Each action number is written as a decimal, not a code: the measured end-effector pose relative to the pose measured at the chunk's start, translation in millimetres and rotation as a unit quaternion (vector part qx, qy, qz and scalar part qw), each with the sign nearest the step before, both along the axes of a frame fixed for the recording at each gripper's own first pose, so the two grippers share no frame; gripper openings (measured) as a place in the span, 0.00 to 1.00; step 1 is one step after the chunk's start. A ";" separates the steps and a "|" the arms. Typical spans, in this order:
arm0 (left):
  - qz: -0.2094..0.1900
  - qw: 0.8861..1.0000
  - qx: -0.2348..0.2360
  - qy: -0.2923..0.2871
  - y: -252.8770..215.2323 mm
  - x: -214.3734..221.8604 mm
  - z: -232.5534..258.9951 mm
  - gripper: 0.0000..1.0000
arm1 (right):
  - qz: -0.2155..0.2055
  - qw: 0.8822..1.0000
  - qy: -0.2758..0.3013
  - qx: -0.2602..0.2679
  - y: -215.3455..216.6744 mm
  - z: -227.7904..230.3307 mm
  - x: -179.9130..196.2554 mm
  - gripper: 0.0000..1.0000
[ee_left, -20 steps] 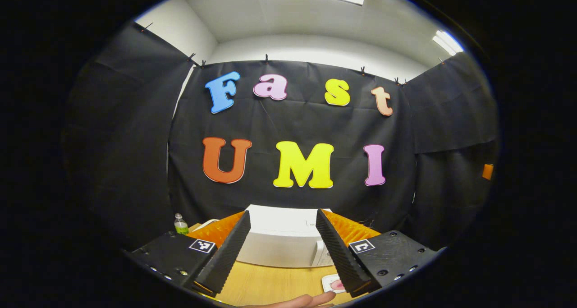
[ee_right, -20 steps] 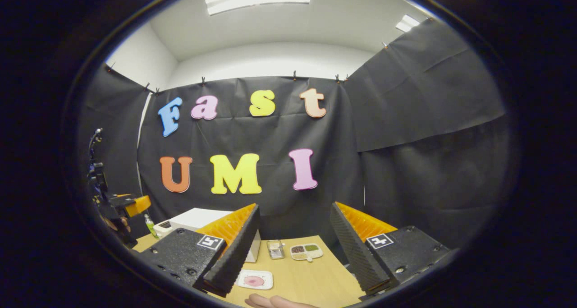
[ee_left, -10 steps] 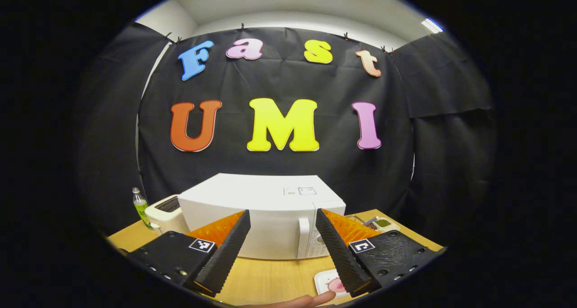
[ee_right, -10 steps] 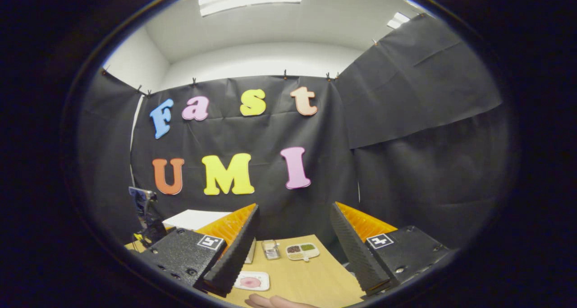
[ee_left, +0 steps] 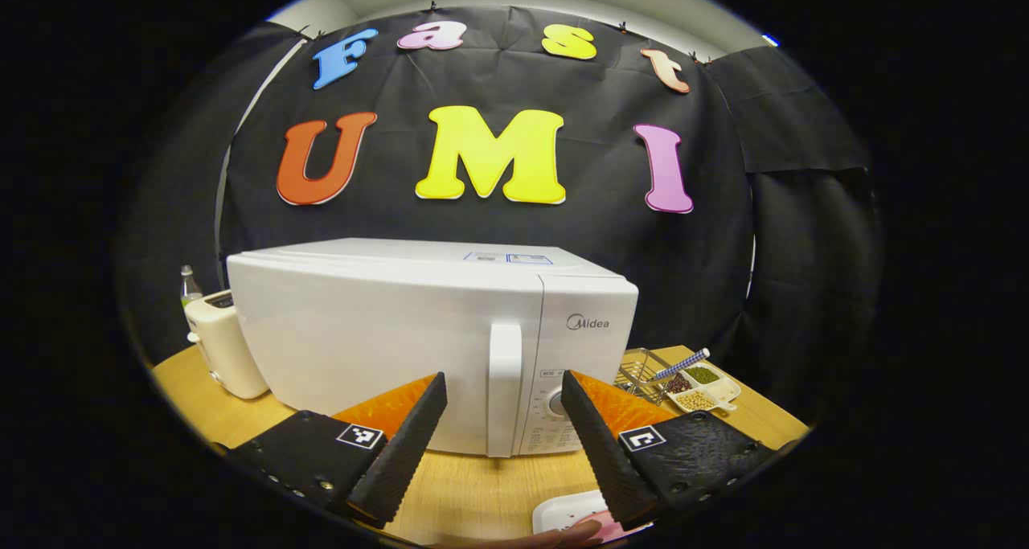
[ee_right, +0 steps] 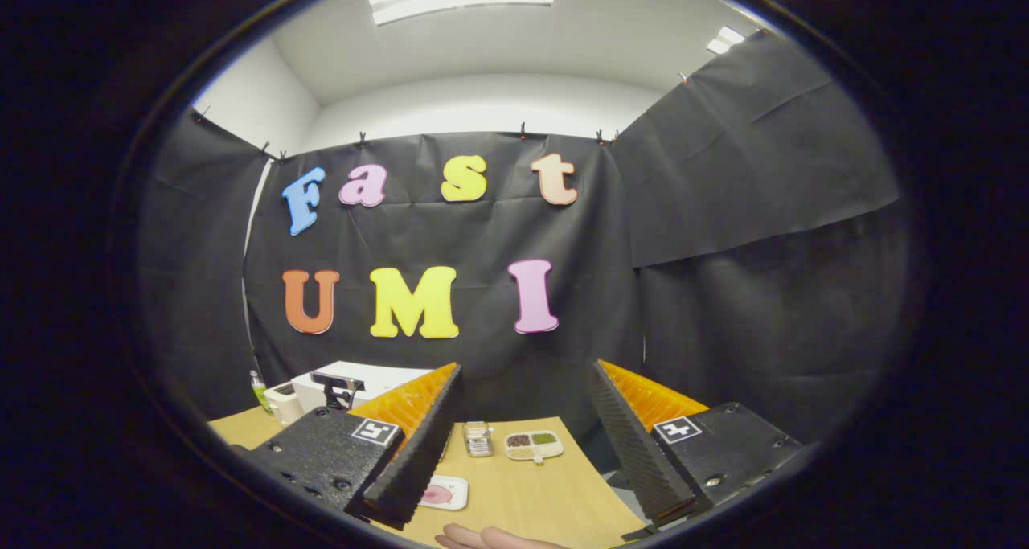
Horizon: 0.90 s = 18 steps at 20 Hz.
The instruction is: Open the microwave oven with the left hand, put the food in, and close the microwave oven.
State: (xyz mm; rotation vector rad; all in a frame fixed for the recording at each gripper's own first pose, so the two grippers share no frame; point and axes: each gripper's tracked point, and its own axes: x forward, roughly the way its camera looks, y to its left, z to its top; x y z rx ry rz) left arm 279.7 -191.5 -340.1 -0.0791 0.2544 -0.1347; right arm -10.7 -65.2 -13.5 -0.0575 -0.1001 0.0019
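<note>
The white microwave (ee_left: 386, 332) stands shut on the wooden table (ee_left: 474, 493), close ahead in the left gripper view. Its upright door handle (ee_left: 504, 388) lines up with the gap of my left gripper (ee_left: 502, 380), which is open, empty and short of the door. A white plate with pink food (ee_left: 567, 513) lies on the table to the right, below the handle. In the right gripper view my right gripper (ee_right: 524, 372) is open and empty above the table, with the plate of food (ee_right: 440, 494) low between its fingers. The microwave (ee_right: 362, 376) sits far left, partly behind one finger.
A cream toaster (ee_left: 221, 344) and a bottle (ee_left: 189, 285) stand left of the microwave. A wire basket (ee_left: 639, 368) and a divided dish of beans (ee_left: 703, 387) lie to its right. A hand (ee_right: 490, 539) rests at the table's near edge.
My left gripper has dropped and come close to the microwave front, which now looms large with the handle between the fingers. The right gripper has hardly moved.
</note>
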 end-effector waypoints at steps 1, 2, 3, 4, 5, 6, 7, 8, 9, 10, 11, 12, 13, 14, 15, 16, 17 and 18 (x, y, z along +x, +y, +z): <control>0.005 1.000 0.004 0.006 3.3 4.1 -7.6 0.90 | 0.001 1.000 -0.004 -0.001 -0.6 1.1 -1.0 1.00; 0.009 1.000 0.007 0.009 5.7 7.0 -12.9 0.90 | 0.003 1.000 -0.006 0.000 -2.4 1.3 -1.2 1.00; 0.010 1.000 0.007 0.012 6.6 9.3 -18.9 0.90 | 0.004 1.000 -0.008 0.003 -4.7 -1.4 0.1 1.00; 0.012 1.000 0.004 0.007 7.0 12.6 -21.0 0.90 | 0.005 1.000 -0.006 0.005 -5.2 -3.0 1.9 1.00; 0.008 1.000 0.001 -0.007 6.5 18.0 -18.9 0.88 | 0.007 1.000 -0.002 0.002 -4.3 -7.3 4.8 1.00; 0.007 1.000 -0.001 -0.015 4.4 20.8 -19.2 0.86 | 0.010 1.000 0.002 -0.001 -3.0 -11.5 7.5 1.00; 0.010 1.000 0.004 -0.017 7.2 22.7 -21.9 0.78 | 0.011 1.000 0.004 -0.004 -1.3 -14.3 10.8 1.00; 0.008 1.000 0.010 -0.021 7.2 25.9 -24.1 0.76 | 0.012 1.000 0.007 -0.006 0.1 -16.6 13.2 1.00; 0.009 1.000 0.016 -0.021 5.9 26.7 -27.1 0.70 | 0.014 1.000 0.010 -0.008 0.7 -21.7 15.9 1.00; 0.009 0.999 0.019 -0.028 5.1 27.8 -24.3 0.63 | 0.015 1.000 0.012 -0.009 1.8 -24.4 18.6 1.00; 0.007 0.999 0.026 -0.027 5.6 26.9 -27.1 0.59 | 0.017 1.000 0.016 -0.011 3.1 -27.4 22.1 1.00; 0.006 0.999 0.027 -0.024 7.6 26.0 -30.8 0.54 | 0.017 0.999 0.024 -0.015 4.5 -31.5 24.8 1.00; 0.006 1.000 0.014 -0.017 6.8 24.8 -34.5 0.42 | 0.018 0.999 0.029 -0.018 4.9 -35.5 26.9 1.00; 0.004 1.000 -0.001 -0.017 6.0 21.6 -30.7 0.62 | 0.019 0.999 0.032 -0.019 5.2 -37.6 26.9 1.00; 0.000 1.000 -0.019 -0.013 2.4 26.8 -35.9 0.50 | 0.021 0.999 0.035 -0.021 5.6 -40.0 27.1 1.00; -0.007 1.000 -0.027 -0.009 -2.1 22.6 -33.6 0.43 | 0.023 0.999 0.036 -0.024 6.5 -41.5 26.4 1.00; -0.007 1.000 -0.019 -0.008 -2.1 25.4 -34.0 0.25 | 0.024 0.999 0.036 -0.027 6.2 -42.9 26.3 1.00; -0.010 1.000 -0.005 -0.006 -3.9 23.6 -35.1 0.25 | 0.024 0.999 0.036 -0.030 5.1 -43.6 25.1 1.00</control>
